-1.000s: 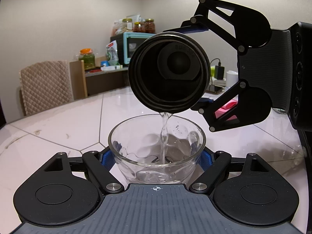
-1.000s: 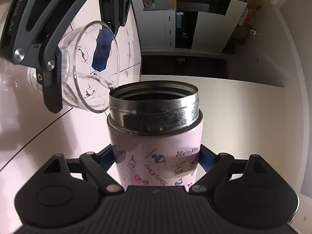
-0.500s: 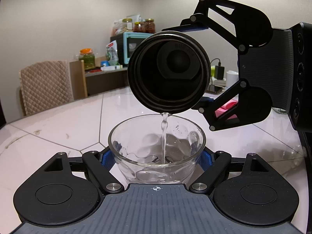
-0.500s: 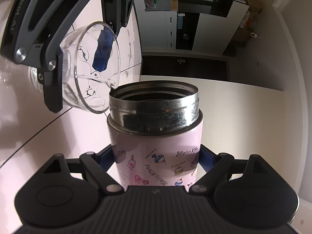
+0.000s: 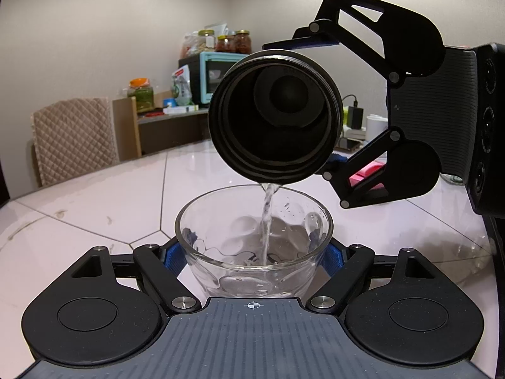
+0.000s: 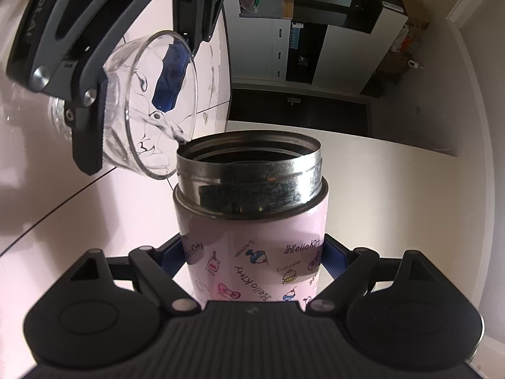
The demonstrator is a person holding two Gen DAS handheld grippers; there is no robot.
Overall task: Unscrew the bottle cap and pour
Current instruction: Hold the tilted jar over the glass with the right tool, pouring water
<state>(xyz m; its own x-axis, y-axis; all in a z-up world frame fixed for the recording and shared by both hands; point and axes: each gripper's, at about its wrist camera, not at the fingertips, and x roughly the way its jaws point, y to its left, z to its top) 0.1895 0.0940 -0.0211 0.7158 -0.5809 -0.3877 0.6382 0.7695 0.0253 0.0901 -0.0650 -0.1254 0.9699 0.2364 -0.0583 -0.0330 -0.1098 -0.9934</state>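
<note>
My left gripper is shut on a clear glass cup standing on the white table. My right gripper is shut on a pink Hello Kitty flask with a steel neck and no cap. The flask is tipped on its side above the cup, mouth toward the left wrist camera. A thin stream of water falls from its lower rim into the cup. In the right wrist view the cup and the left gripper are at upper left, beside the flask's mouth.
A padded chair stands at the table's far left. A shelf behind holds a teal oven and jars. A pink object and a white mug lie behind the right gripper. Water drops wet the table at right.
The flask keeps pouring with almost no shift. The stream has grown slightly thicker and the water in the cup has risen a little. Both grippers hold their places.
</note>
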